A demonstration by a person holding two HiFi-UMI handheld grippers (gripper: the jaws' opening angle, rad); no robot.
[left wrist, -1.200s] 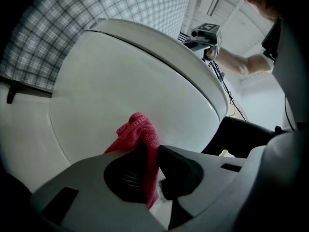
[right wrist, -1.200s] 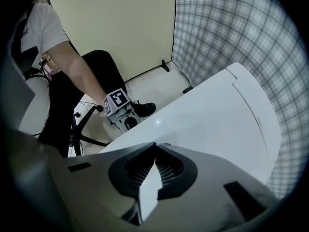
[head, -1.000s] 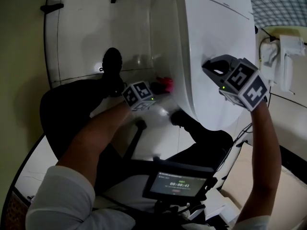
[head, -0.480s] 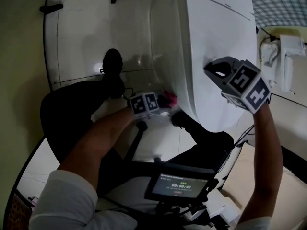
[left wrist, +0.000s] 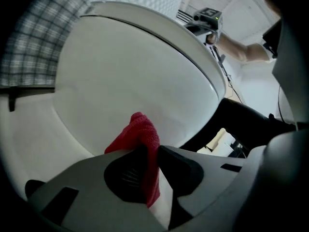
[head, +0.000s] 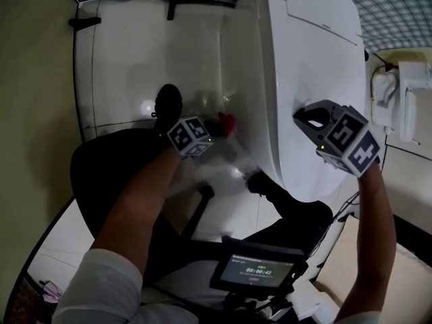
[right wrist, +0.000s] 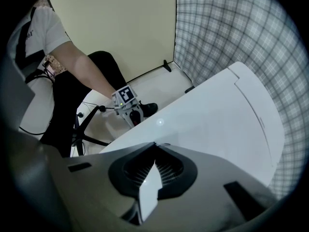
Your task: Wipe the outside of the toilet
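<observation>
The big glossy white toilet [head: 304, 73] fills the space ahead of both my grippers. My right gripper [right wrist: 154, 149] is closed and empty, just over the lid. My left gripper [left wrist: 149, 151] is clamped on the small red knitted cloth [left wrist: 139, 132], which sits close to the bowl's lower curve. No streaks show what has been wiped, so I judge most of the outside is left to do.

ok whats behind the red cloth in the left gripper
The white outer side of the toilet. The left gripper is shut on the red cloth, which points at it. The patch right behind the cloth is covered, so contact cannot be told.
</observation>
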